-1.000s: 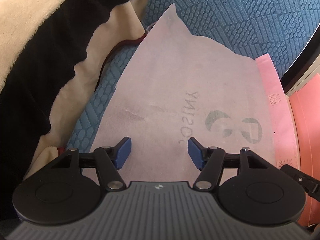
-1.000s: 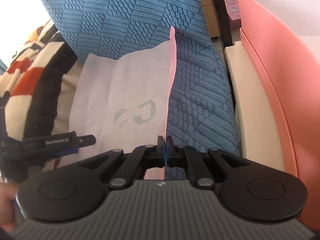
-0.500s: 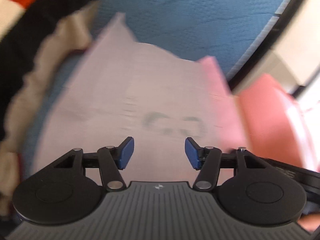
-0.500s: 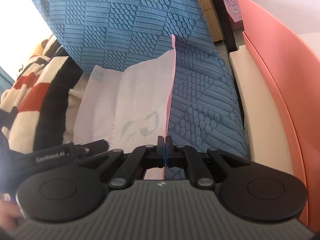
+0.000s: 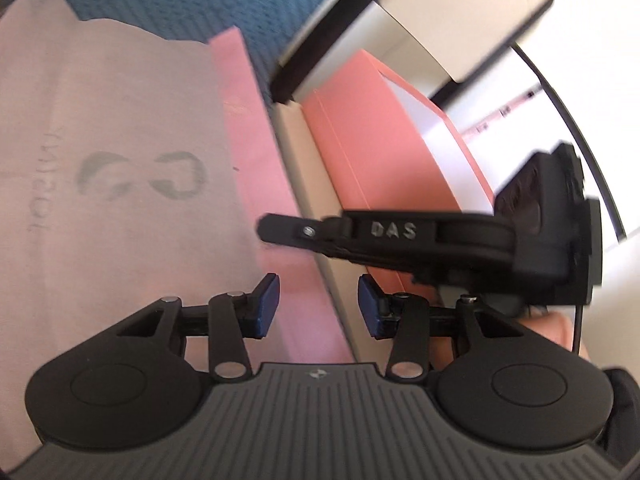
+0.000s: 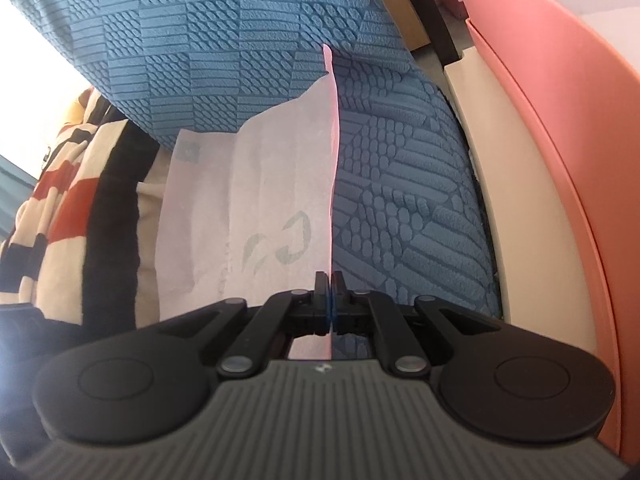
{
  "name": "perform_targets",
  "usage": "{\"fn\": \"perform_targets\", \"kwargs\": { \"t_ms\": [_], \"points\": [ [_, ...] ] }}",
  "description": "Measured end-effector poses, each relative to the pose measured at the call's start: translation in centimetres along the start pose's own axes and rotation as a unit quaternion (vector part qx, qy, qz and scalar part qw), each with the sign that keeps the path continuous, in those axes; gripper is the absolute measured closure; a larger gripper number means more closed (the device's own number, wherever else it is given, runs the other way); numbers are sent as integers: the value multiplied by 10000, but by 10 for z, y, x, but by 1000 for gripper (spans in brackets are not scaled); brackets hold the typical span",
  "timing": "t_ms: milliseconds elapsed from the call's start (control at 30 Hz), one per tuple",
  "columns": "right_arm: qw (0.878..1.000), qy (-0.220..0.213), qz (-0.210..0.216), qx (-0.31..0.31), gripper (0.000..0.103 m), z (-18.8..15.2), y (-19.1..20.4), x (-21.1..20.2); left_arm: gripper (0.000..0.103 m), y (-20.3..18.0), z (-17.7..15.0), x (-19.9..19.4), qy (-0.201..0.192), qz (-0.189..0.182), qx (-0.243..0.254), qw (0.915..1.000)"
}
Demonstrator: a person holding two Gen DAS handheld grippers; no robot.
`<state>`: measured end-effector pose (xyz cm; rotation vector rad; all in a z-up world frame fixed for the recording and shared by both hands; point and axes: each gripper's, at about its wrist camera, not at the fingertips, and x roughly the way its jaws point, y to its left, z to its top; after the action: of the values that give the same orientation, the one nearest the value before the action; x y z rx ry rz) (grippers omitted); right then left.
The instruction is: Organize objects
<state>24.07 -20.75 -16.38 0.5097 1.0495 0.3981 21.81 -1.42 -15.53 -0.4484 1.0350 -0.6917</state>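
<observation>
Right gripper [image 6: 331, 304] is clamped on the near edge of a thin pink paper bag [image 6: 256, 216], pads pressed together with the sheet standing edge-on between them. The bag lies across a blue textured cushion [image 6: 248, 48]; a grey logo and faint reversed lettering show through its pale face. A striped blanket [image 6: 60, 184] in cream, black and red sits left of the bag, partly under its far corner. Right of the cushion runs a cream ledge [image 6: 480, 168], then a salmon-pink box [image 6: 560, 128]. In the left wrist view, the left gripper [image 5: 319, 306] hangs above the bag's brighter pink side strip [image 5: 260, 184], jaws parted and closing, blue pads [image 5: 266, 304] clear of the paper; nothing pinched between them. The right gripper [image 5: 280, 230] reaches in from the right, its tip on that pink strip, close ahead of the left jaws. The salmon box [image 5: 360, 132] lies beyond it, white inside. View is motion-blurred.
</observation>
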Motion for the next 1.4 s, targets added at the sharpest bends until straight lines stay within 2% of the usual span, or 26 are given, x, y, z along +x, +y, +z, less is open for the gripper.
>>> {"fn": "perform_targets", "kwargs": {
  "t_ms": [100, 333, 433, 500, 633, 800, 900, 1400],
  "points": [
    [10000, 62, 58, 15, 97, 0, 0, 0, 54, -6, -2, 5, 52, 55, 75, 9999],
    [9999, 157, 37, -31, 97, -1, 2, 2, 56, -13, -7, 17, 111, 497, 234, 9984],
    [9999, 148, 5, -78, 97, 0, 2, 2, 67, -9, -9, 20, 164, 667, 145, 9975],
    [9999, 76, -30, -125, 97, 0, 4, 0, 77, -4, -9, 19, 155, 597, 2, 9981],
    [9992, -235, 17, -330, 96, 2, 11, -8, 86, 7, -6, 12, 25, 458, -406, 9981],
    [9986, -310, 154, -411, 96, 3, 16, -9, 94, 24, -8, 2, -85, 412, -965, 9944],
    [9981, -257, 214, -523, 96, 1, 22, -4, 94, 33, -11, -1, -66, 614, -1196, 9909],
    [9923, 170, 99, -1223, 97, -10, 41, 41, 93, 44, -9, -1, -25, 729, -1635, 9838]
  ]
}}
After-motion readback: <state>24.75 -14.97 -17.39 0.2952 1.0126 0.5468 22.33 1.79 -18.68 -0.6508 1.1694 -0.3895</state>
